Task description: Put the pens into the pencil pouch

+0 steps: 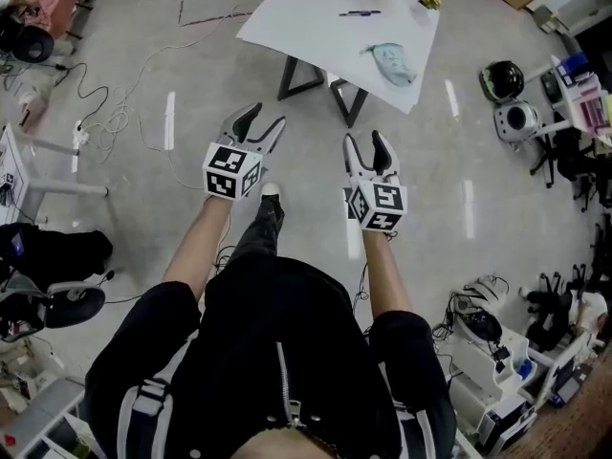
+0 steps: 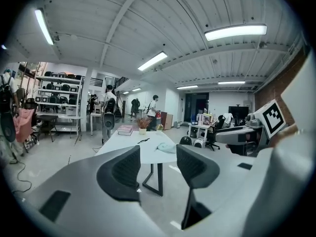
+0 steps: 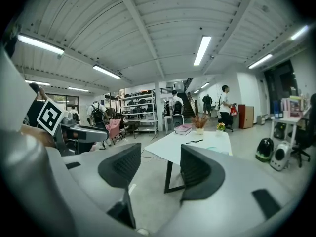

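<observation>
Dark slim pen (image 1: 360, 12) lies on the flat white rectangular tabletop (image 1: 306, 22), well ahead of both grippers. Too small to tell whether it is one pen or more. Pale teal soft fabric pouch (image 1: 392, 62), crumpled, lies on the same top, apart from the pen and nearer the front edge. Black angled table legs (image 1: 304, 76) are partly hidden under the top; the far corner is cut off by the frame. Left gripper (image 1: 266, 118): smooth grey moulded shell, dark ribbed pads, jaws apart, nothing held. Right gripper (image 1: 364, 142): same build, jaws spread, empty. In the right gripper view the pouch is mostly hidden behind one pad. Glossy pale floor (image 1: 191, 84) with thin loose cables (image 1: 105, 113).
</observation>
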The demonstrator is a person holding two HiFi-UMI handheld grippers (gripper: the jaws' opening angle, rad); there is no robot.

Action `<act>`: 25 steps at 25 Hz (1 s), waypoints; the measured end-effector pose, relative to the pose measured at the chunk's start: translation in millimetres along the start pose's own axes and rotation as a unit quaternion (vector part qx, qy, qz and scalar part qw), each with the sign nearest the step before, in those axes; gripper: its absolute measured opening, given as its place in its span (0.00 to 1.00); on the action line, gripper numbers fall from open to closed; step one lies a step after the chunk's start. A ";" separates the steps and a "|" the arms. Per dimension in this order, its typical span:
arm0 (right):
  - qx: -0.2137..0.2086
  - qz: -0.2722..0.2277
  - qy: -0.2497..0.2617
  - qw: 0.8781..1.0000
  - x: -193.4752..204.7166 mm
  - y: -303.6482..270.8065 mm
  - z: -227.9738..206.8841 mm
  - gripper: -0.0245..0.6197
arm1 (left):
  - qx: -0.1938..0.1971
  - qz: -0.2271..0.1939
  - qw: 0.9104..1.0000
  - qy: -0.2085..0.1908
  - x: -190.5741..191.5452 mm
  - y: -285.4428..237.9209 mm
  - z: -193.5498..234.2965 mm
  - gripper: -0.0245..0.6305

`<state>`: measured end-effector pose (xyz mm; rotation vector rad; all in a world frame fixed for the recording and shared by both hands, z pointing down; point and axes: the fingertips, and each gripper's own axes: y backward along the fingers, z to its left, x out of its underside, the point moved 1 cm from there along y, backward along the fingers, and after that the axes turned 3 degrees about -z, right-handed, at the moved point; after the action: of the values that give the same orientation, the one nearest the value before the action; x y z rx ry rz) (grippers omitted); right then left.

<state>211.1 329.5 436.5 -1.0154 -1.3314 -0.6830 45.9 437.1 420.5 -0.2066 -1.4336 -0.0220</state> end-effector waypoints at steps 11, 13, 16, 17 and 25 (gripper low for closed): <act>0.028 0.007 -0.008 1.000 -39.2 -150.3 -39.5 0.42 | 0.034 0.013 0.999 -0.012 -33.1 -126.9 99.7 0.39; 0.034 0.007 -0.011 0.999 -42.9 -169.8 -44.3 0.42 | 0.037 0.013 0.999 -0.011 -37.6 -142.2 116.9 0.39; 0.043 0.007 -0.013 0.999 -46.8 -192.4 -51.3 0.42 | 0.044 0.015 0.999 -0.013 -43.4 -162.0 137.6 0.39; 0.046 0.006 -0.014 0.999 -48.3 -198.7 -53.9 0.42 | 0.046 0.014 0.999 -0.014 -45.7 -168.8 143.0 0.39; 0.073 0.013 -0.024 0.997 -42.9 -215.2 -81.2 0.42 | 0.074 0.020 0.997 -0.016 -46.9 -214.0 153.1 0.39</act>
<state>52.4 157.7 442.9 -0.9348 -1.3855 -0.5363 -140.5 245.6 420.5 -0.1137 -1.4561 0.1213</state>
